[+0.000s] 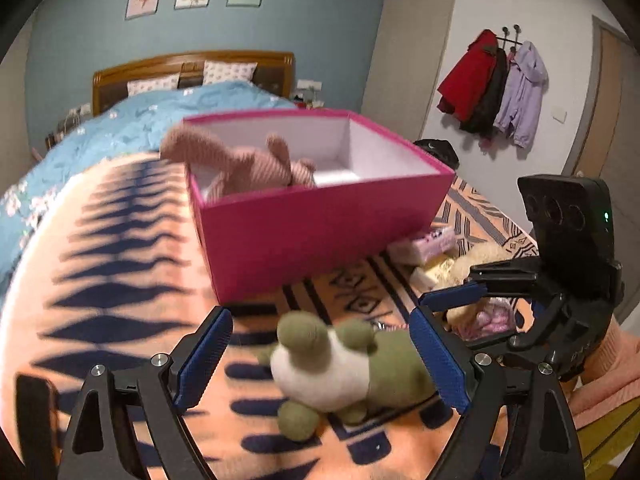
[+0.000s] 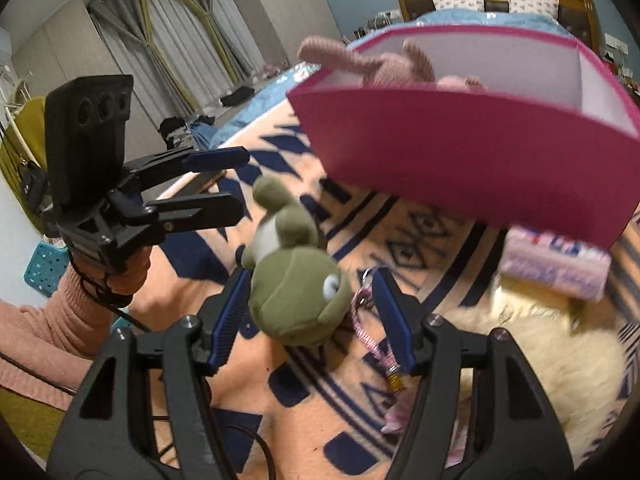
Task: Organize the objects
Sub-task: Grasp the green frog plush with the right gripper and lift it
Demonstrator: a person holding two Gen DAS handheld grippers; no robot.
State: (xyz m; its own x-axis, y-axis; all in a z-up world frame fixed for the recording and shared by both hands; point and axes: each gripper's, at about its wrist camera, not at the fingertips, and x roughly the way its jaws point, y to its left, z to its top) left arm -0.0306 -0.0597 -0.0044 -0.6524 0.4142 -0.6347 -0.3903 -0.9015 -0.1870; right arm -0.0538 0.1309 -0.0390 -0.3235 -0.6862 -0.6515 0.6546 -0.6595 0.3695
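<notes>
A green and white plush frog (image 1: 344,368) lies on the patterned orange blanket (image 1: 120,320), in front of a pink box (image 1: 320,232). A pink knitted bunny (image 1: 248,164) lies in the box with an ear over the rim. My left gripper (image 1: 320,360) is open, its blue pads on either side of the frog. My right gripper (image 2: 308,312) is open too, jaws around the frog's head (image 2: 296,292), with a pink strap (image 2: 372,336) by its right finger. Each gripper shows in the other's view: the right one (image 1: 452,300) and the left one (image 2: 236,184).
A pink packet (image 2: 556,264) lies beside the box, and a cream furry thing (image 2: 552,340) and a small pink item (image 1: 492,316) are to the right. The bed with a blue quilt (image 1: 120,128) stretches behind. Coats (image 1: 492,88) hang on the far wall.
</notes>
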